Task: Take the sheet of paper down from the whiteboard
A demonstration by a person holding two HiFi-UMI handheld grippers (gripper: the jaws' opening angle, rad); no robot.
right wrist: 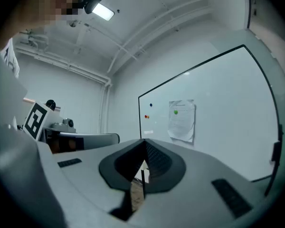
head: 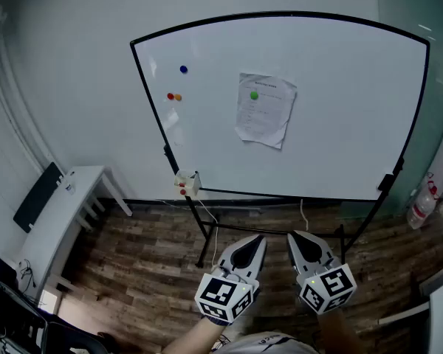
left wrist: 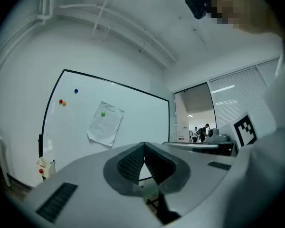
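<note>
A printed sheet of paper [head: 264, 109] hangs on the whiteboard [head: 340, 124], pinned near its top by a green magnet [head: 254, 94]; its lower edge curls. The paper [left wrist: 105, 123] and green magnet [left wrist: 103, 113] also show in the left gripper view, and the paper [right wrist: 182, 119] in the right gripper view. My left gripper [head: 261, 238] and right gripper [head: 294, 236] are held side by side low in the head view, well short of the board. Both are shut with nothing between the jaws, tips meeting in the left gripper [left wrist: 144, 144] and right gripper [right wrist: 145, 142] views.
A blue magnet [head: 183, 69] plus a red and orange pair [head: 174, 96] sit at the board's upper left. A small box [head: 186, 184] hangs at its lower left corner. A white bench [head: 63, 212] stands left, bottles [head: 426, 198] right, on a wooden floor [head: 162, 264].
</note>
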